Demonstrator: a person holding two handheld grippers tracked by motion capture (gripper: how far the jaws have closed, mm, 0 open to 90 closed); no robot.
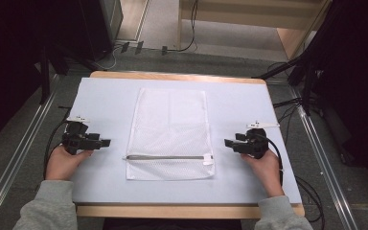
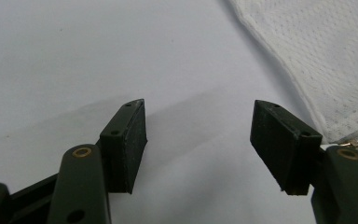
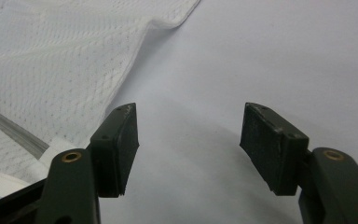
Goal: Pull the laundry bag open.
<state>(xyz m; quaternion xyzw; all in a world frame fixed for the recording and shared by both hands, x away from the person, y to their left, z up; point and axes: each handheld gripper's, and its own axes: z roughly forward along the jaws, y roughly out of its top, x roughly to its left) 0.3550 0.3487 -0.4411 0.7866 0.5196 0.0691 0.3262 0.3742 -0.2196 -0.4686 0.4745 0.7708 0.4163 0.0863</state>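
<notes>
Both claws gaping, left claw (image 1: 106,142), right claw (image 1: 228,142), flat zipped mesh laundry bag (image 1: 170,132) between, nothing gripped

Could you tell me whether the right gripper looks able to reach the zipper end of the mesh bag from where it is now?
Probably yes. The right gripper is open beside the mesh bag, its jaws pointing at the zipper, with bare table between.

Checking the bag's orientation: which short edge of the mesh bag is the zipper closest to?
The near edge, on the person's side: the zipper crosses the mesh laundry bag there.
</notes>
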